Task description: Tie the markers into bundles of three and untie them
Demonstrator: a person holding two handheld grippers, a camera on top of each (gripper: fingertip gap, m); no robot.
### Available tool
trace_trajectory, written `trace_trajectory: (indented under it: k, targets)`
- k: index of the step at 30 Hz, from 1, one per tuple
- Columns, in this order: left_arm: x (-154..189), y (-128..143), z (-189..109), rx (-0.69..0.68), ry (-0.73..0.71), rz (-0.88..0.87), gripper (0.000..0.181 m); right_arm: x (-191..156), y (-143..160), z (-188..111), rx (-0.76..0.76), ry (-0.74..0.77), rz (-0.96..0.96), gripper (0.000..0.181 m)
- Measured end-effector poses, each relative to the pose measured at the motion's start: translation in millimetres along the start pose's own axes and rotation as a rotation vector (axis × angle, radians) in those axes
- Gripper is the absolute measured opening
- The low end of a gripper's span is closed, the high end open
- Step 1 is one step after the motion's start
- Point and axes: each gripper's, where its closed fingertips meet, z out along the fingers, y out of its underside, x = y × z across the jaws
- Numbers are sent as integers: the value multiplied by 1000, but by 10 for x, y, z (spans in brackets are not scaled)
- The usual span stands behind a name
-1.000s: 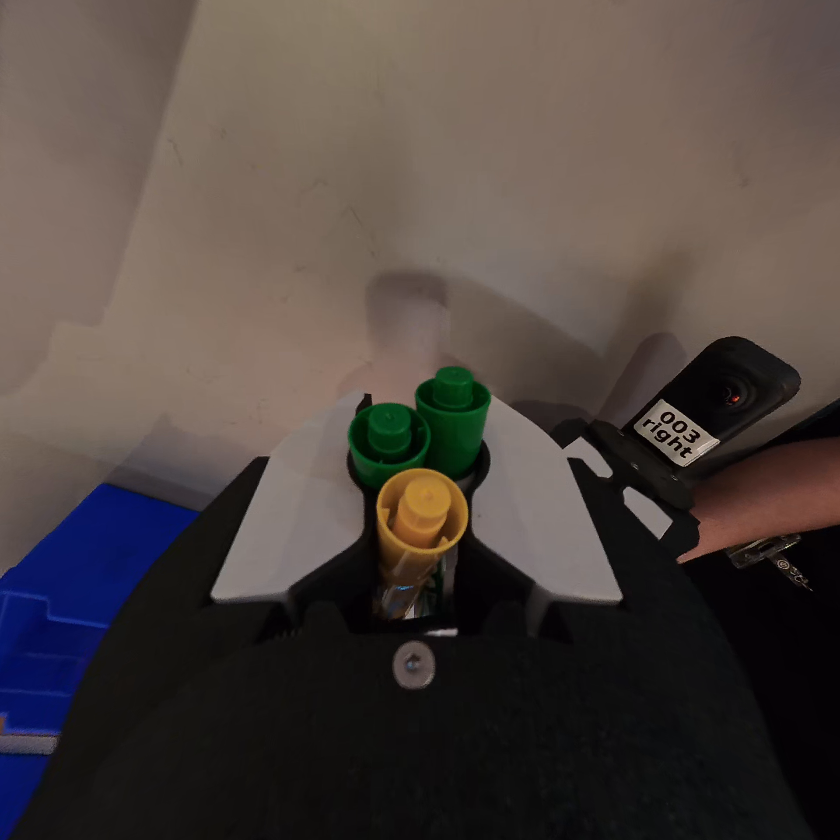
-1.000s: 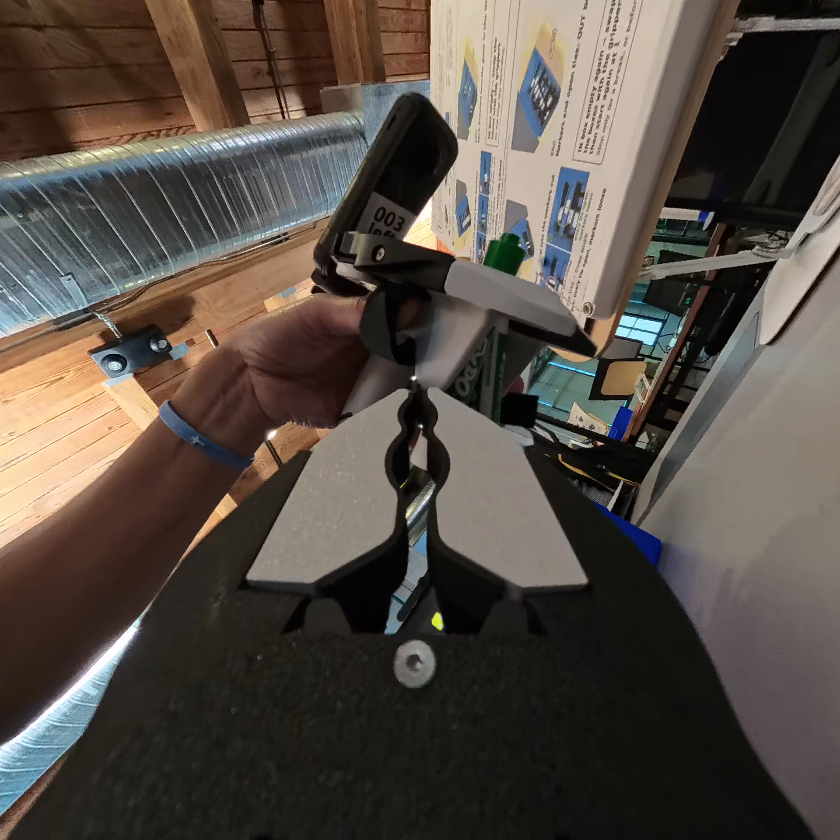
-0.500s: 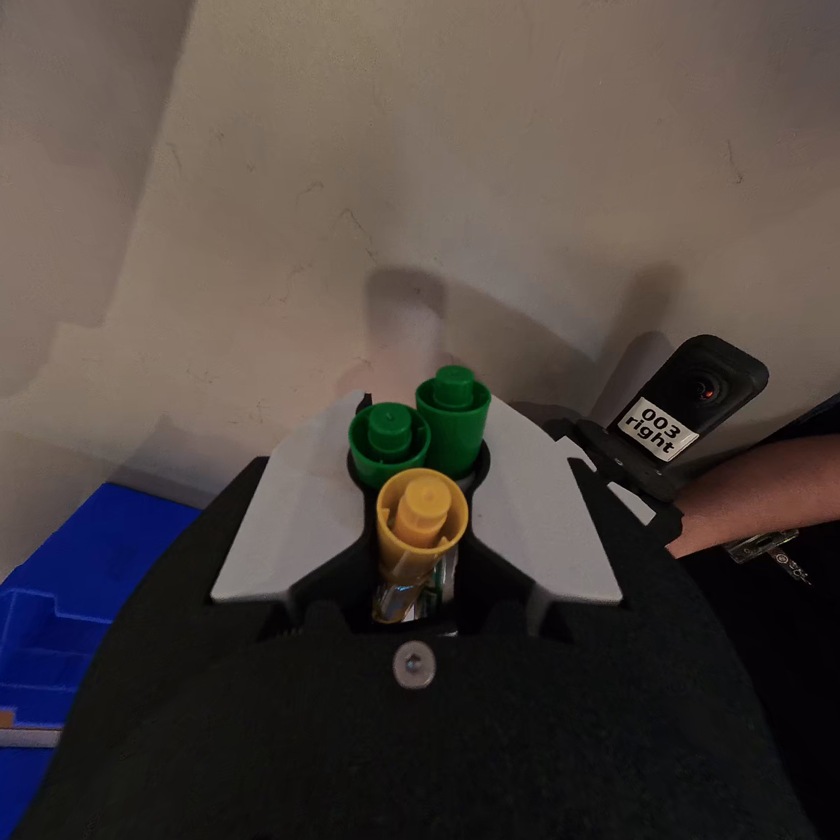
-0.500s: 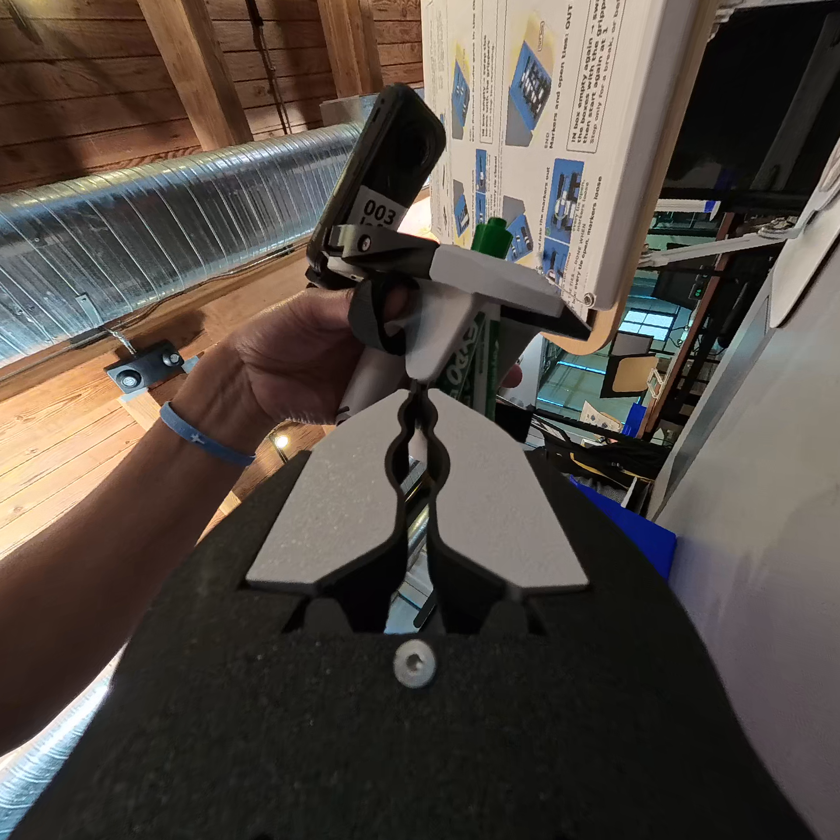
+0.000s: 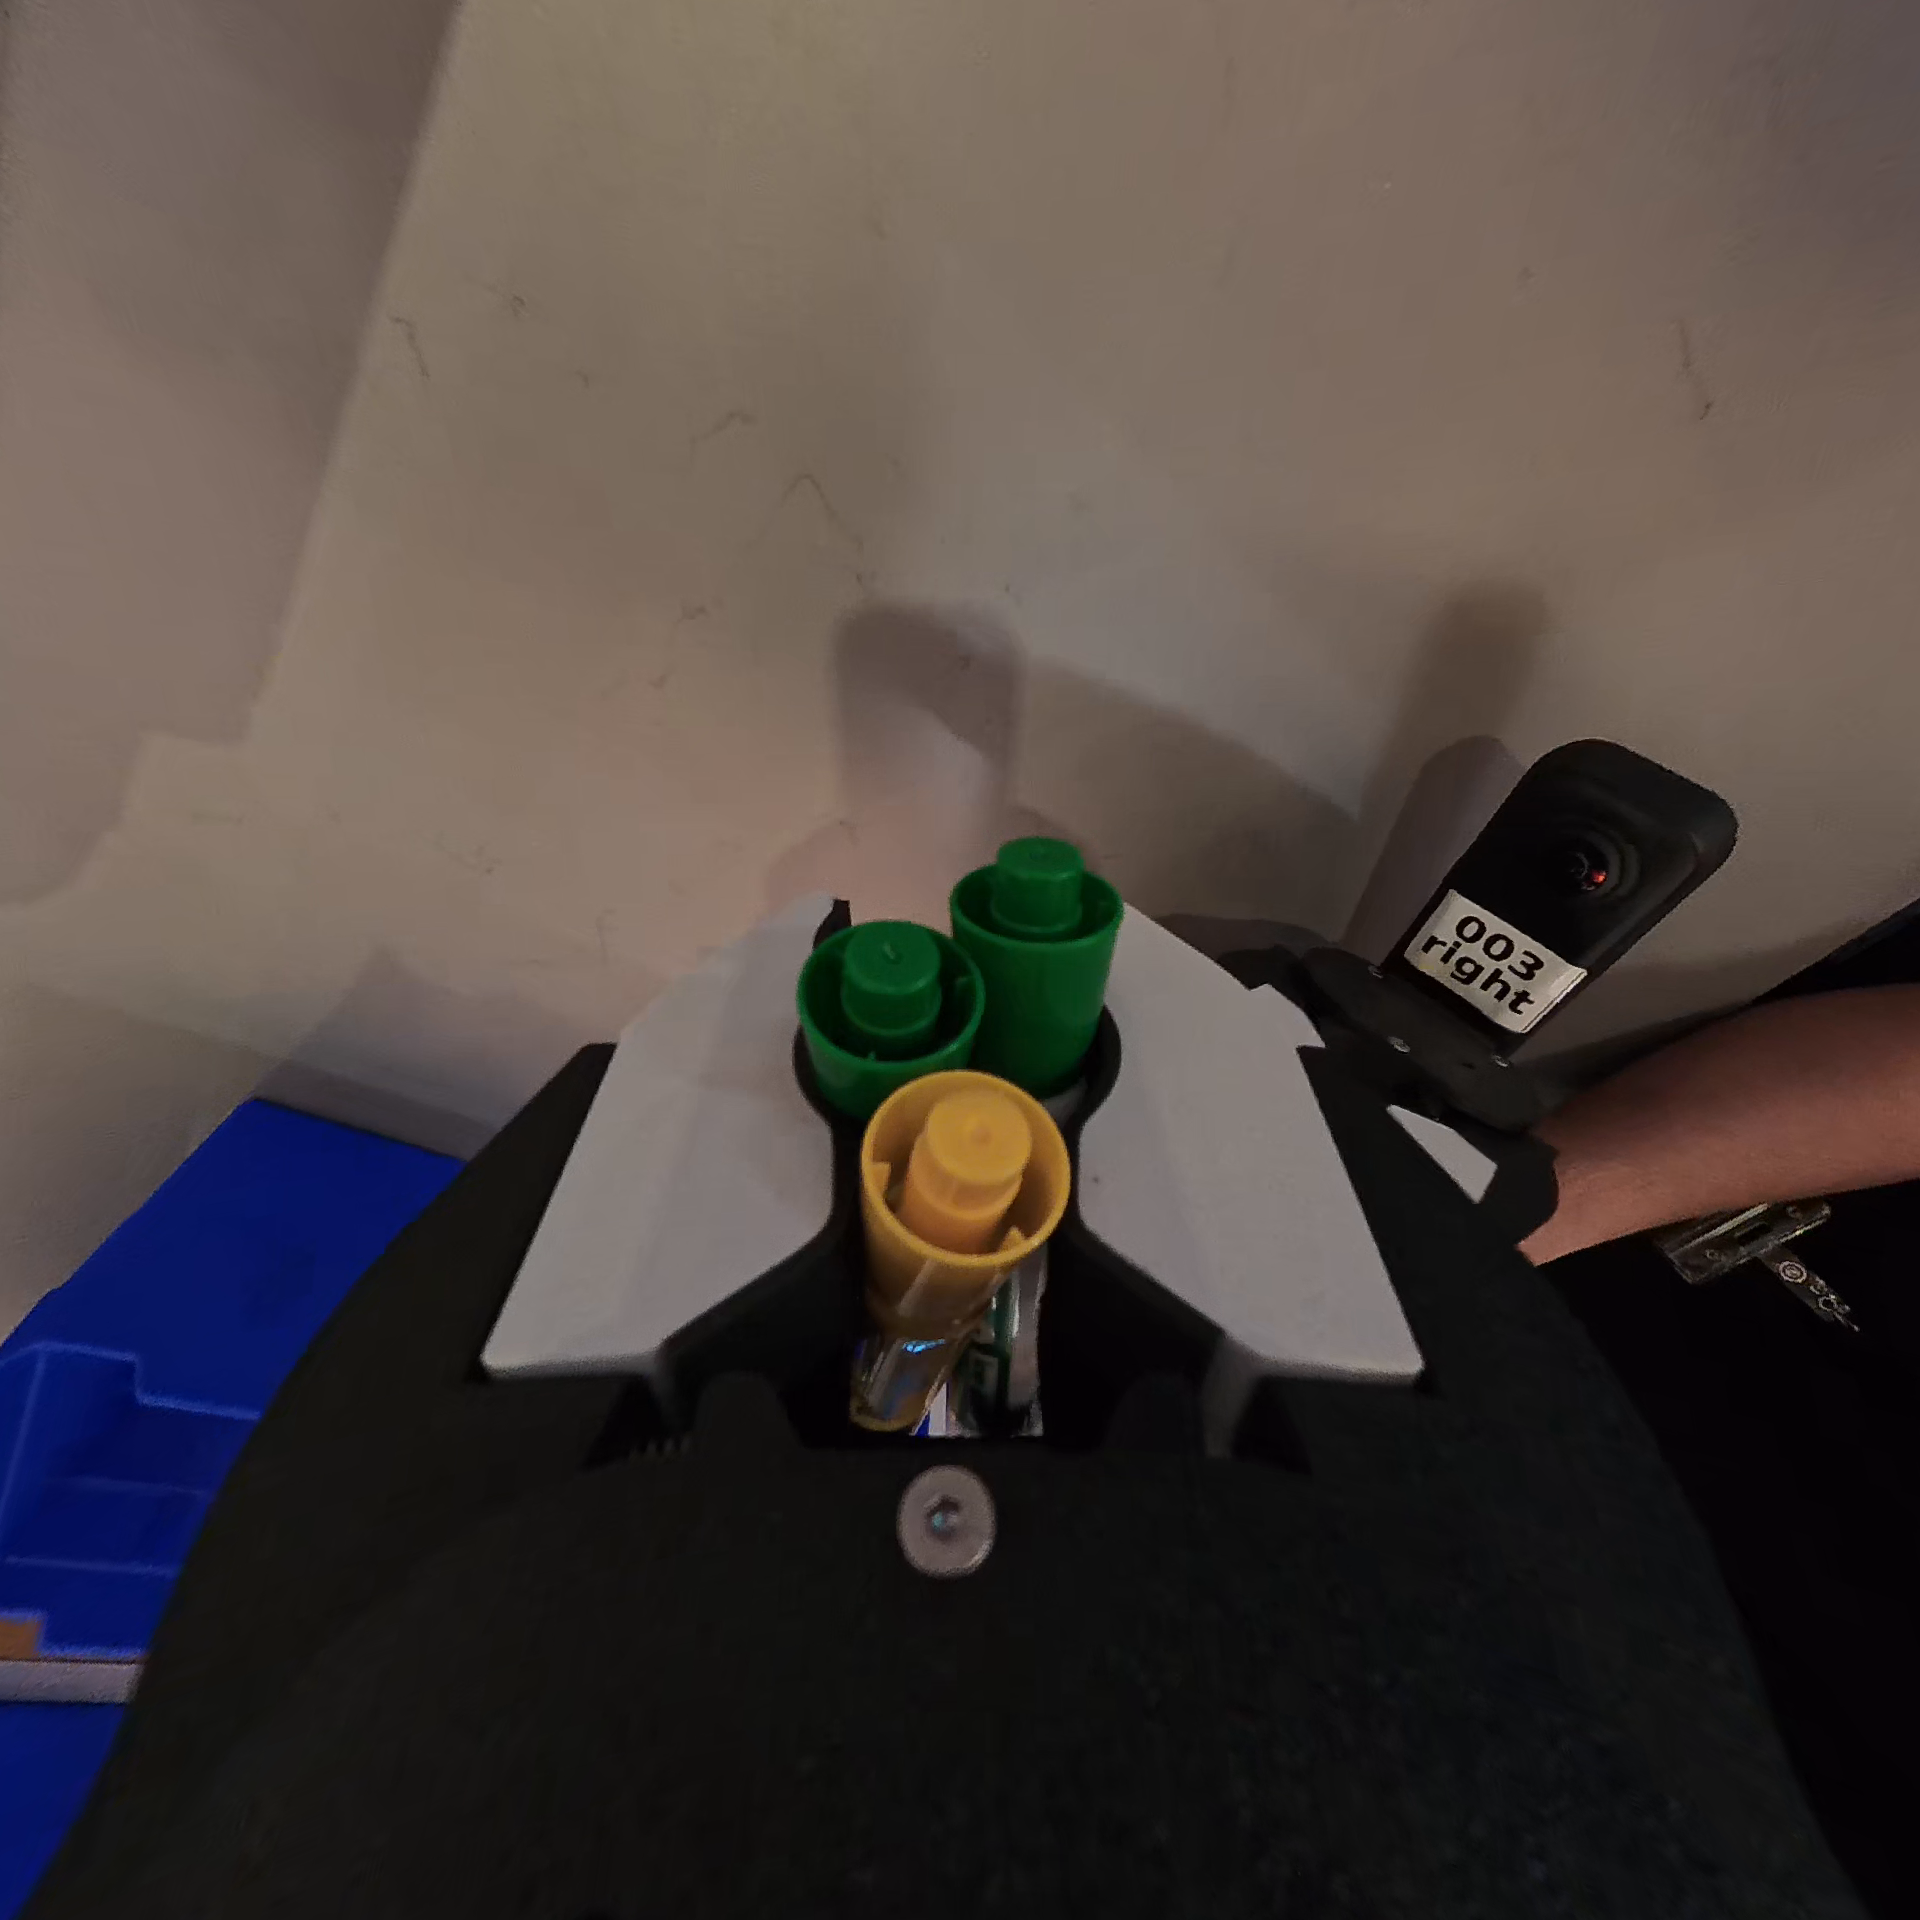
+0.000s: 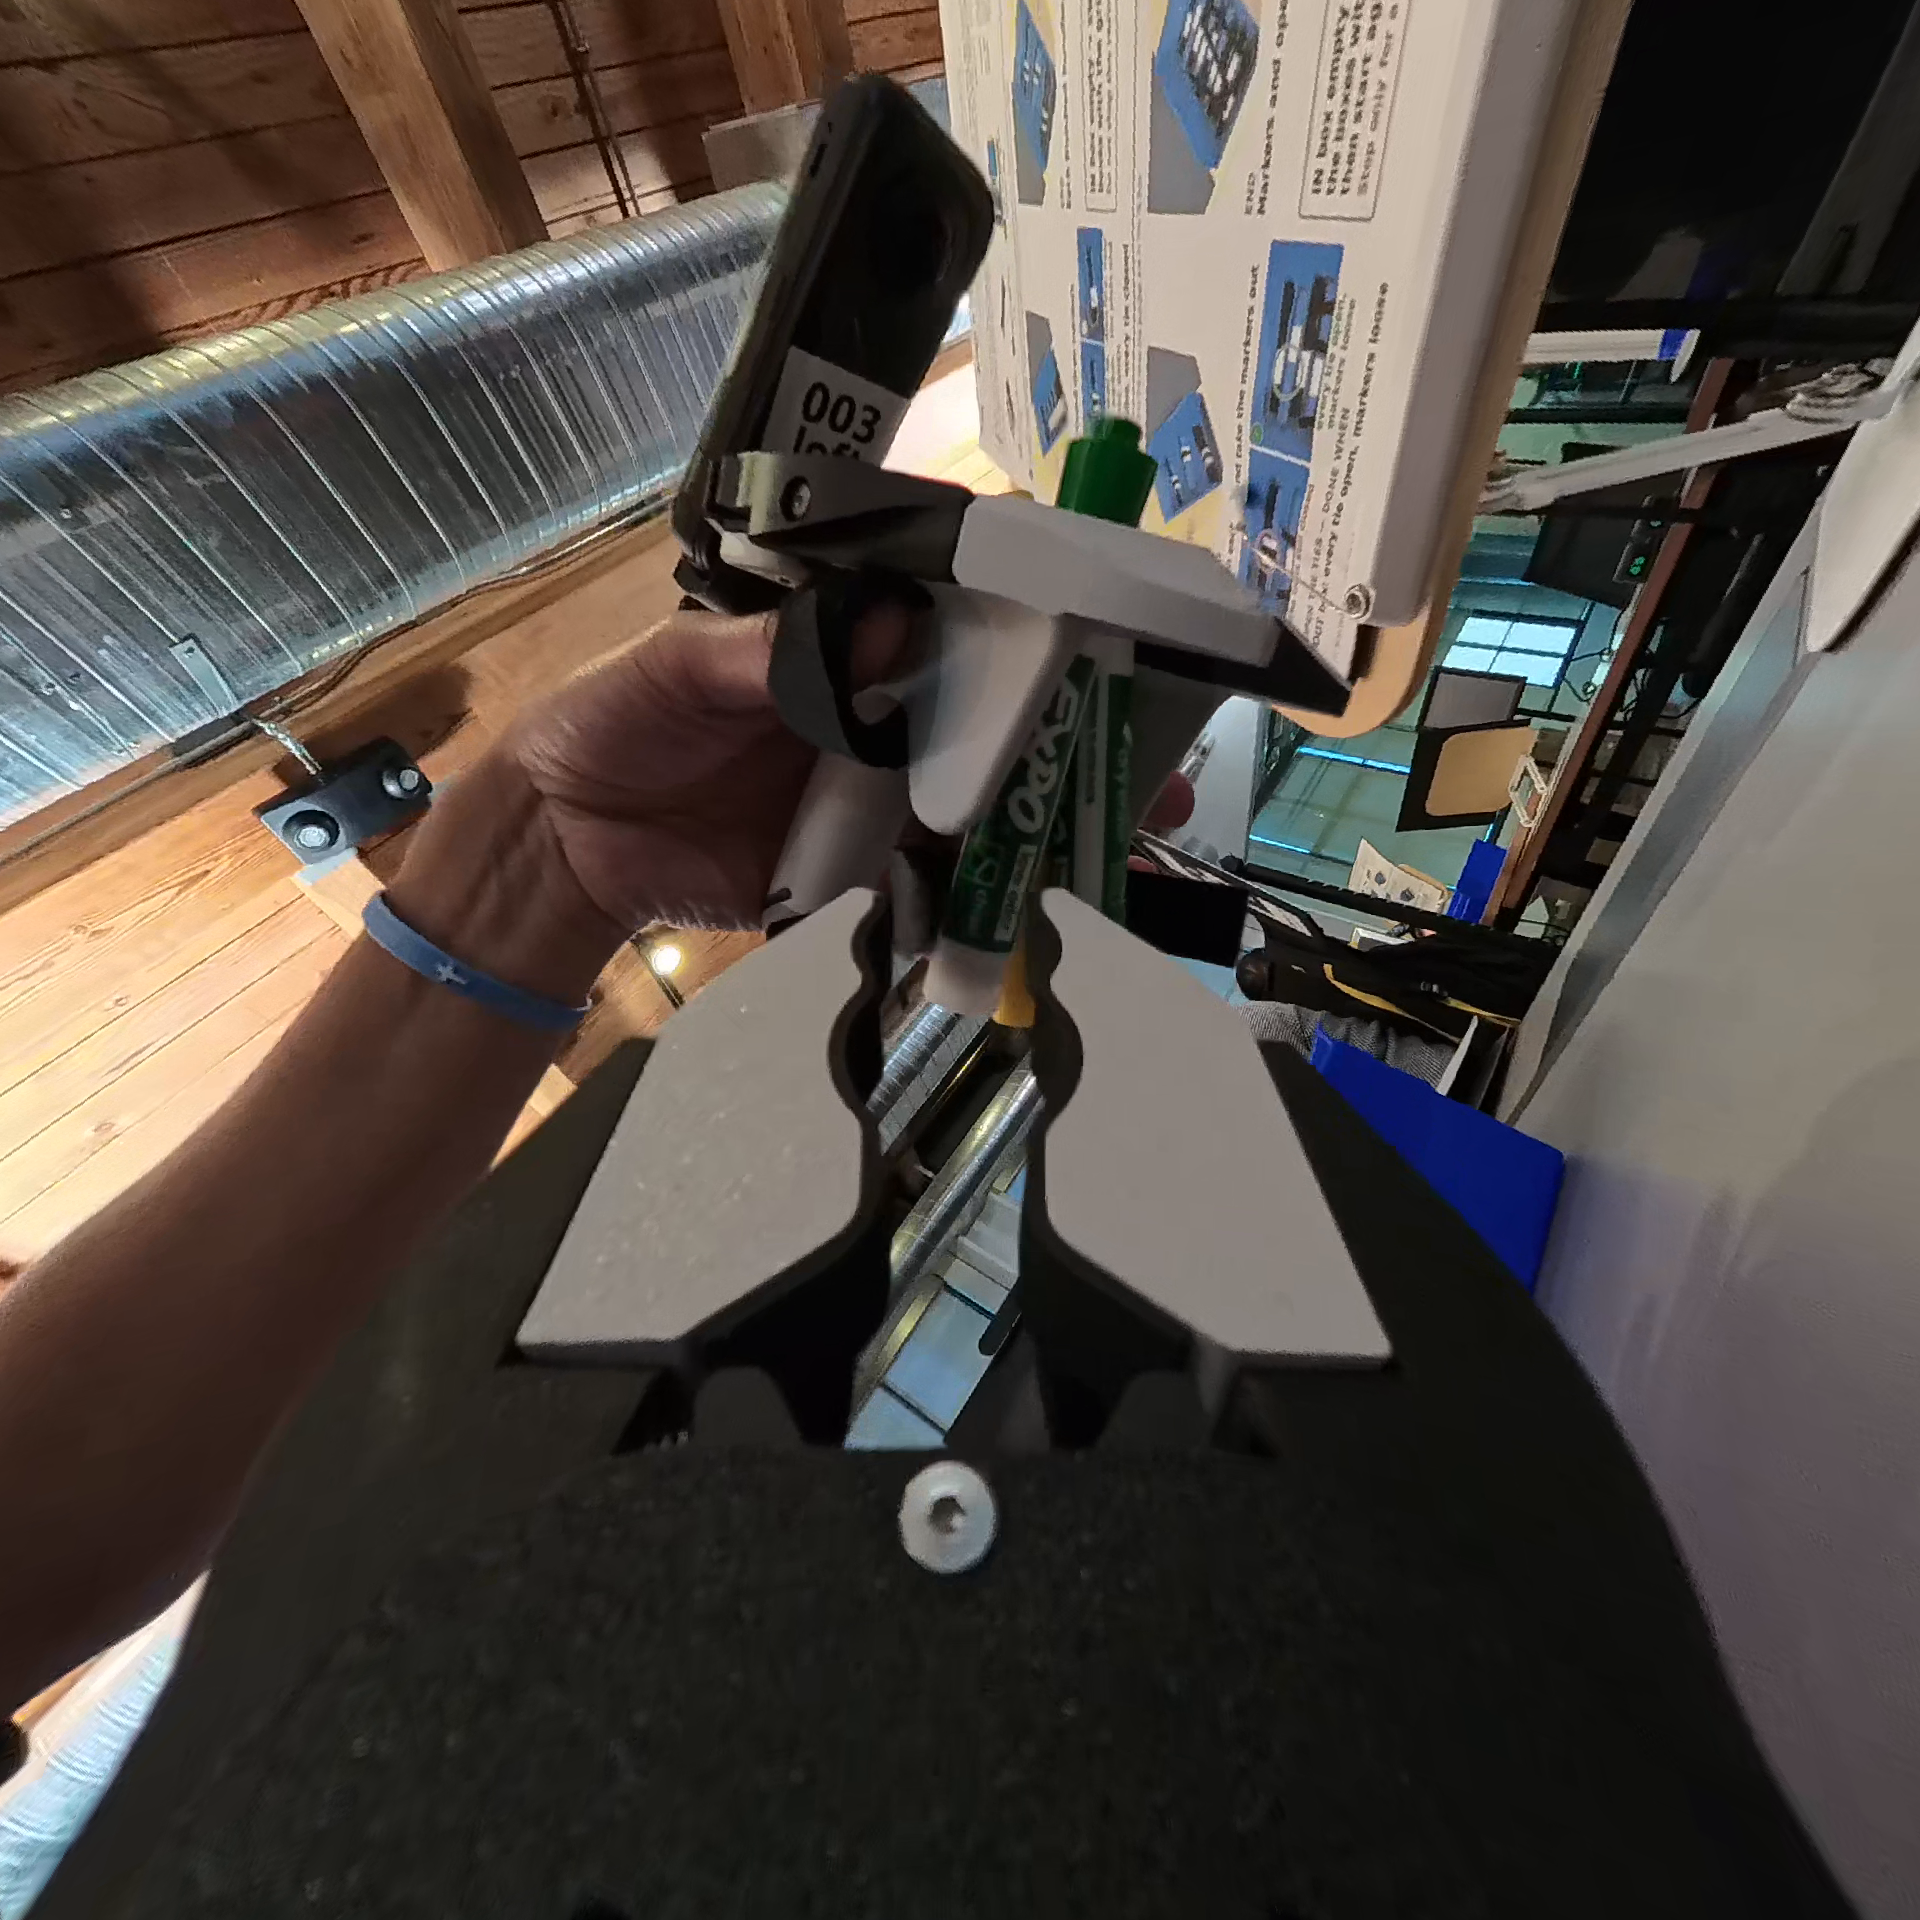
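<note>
Over a scuffed cream tabletop, beneath timber boards and one ribbed silver duct, the left gripper clamps three capped markers, two green and one yellow, while the right gripper gapes slightly, empty.

A white printed label sits on the black camera at right. Another label is on the other camera. Brand lettering runs along the green marker barrels. The instruction board, far right, carries printed text and pictures.
</note>
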Motion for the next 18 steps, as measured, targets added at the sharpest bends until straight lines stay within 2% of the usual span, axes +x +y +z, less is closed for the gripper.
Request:
trace_trajectory:
  k: [5,7,10,12,14,18]
  targets:
    - [-16,5,-21,5,1,-2,39,-49,-18,6,-52,-1,-58,31]
    - [-20,7,-25,6,0,-2,39,-67,-40,-1,-83,4,-85,39]
    - [-12,7,-41,10,3,2,39,-110,-83,-32,-180,24,-158,60]
    - [-7,5,-67,15,3,9,39,-225,-185,-72,-240,-4,-254,61]
    - [12,0,-113,26,7,17,39,-278,-312,-93,-323,5,-358,75]
    - [53,21,-258,40,-2,53,39,-282,-728,-14,-422,5,-593,73]
